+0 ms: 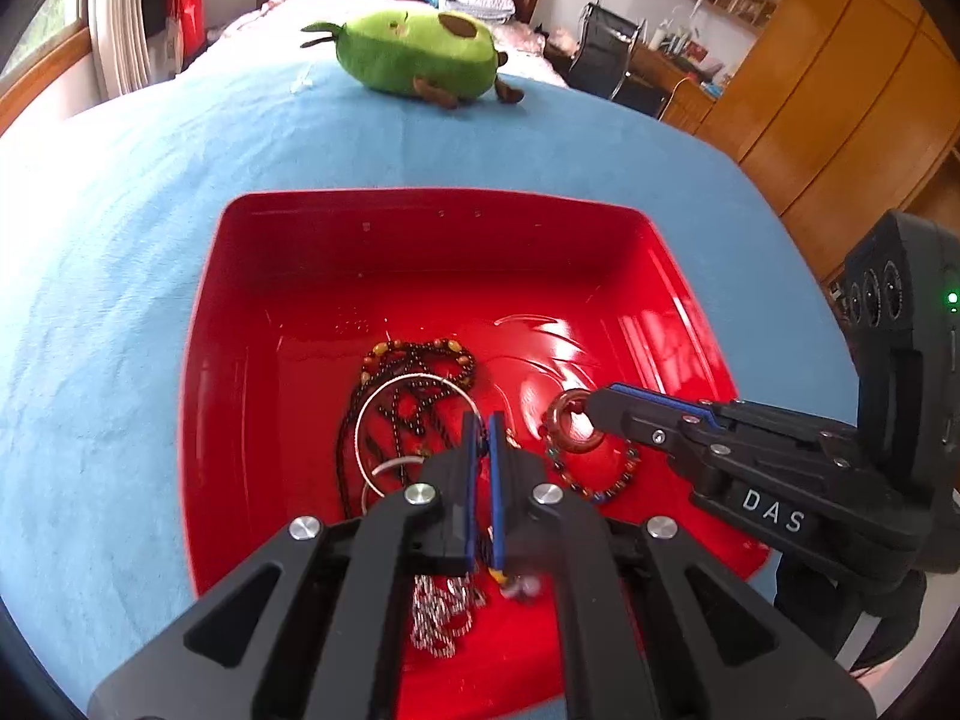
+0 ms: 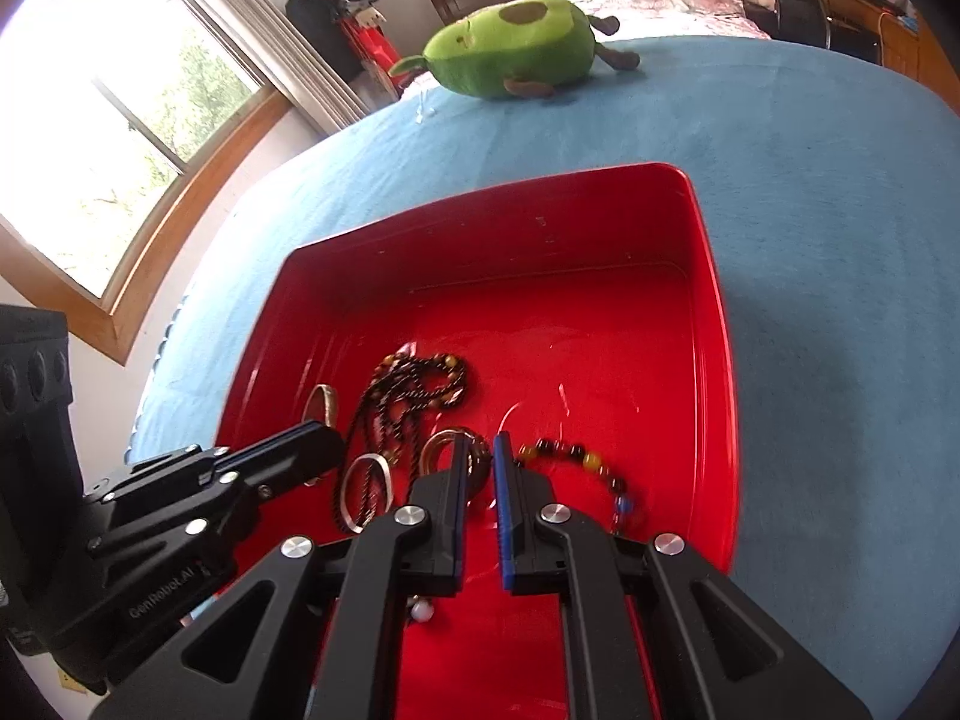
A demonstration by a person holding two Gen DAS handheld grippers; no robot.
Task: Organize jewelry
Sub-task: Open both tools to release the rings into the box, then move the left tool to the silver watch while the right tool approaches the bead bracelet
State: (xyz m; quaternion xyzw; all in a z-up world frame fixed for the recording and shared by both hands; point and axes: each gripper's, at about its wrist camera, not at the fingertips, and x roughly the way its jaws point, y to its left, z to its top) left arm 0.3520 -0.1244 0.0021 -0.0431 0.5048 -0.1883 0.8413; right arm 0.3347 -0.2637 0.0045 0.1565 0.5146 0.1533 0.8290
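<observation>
A red tray (image 1: 228, 360) sits on the blue blanket (image 1: 120, 210) covering the bed, and all the jewelry is gathered in the half of the tray nearer the person. Toward the tray's middle lies a dark beaded necklace (image 1: 414, 378) with amber beads, tangled in loops, and a thin silver hoop (image 1: 384, 414) rests on top of it. A smaller silver ring (image 2: 366, 489) lies just beside the necklace on its near side. Toward the tray's right side a multicolored bead bracelet (image 2: 591, 462) curves across the floor. By the near edge a silver chain (image 1: 441, 615) is heaped, partly hidden under the left gripper (image 1: 485, 426), whose blue-padded fingers are drawn nearly together with only a slim gap; whether they pinch anything I cannot tell. The right gripper (image 2: 480, 450) reaches in from the tray's right side, its fingers apart by a narrow gap, and a copper-colored ring (image 1: 573, 420) sits at its tips; I cannot tell if it is gripped. A green avocado plush (image 1: 414, 54) lies on the blanket well beyond the tray's far edge.
</observation>
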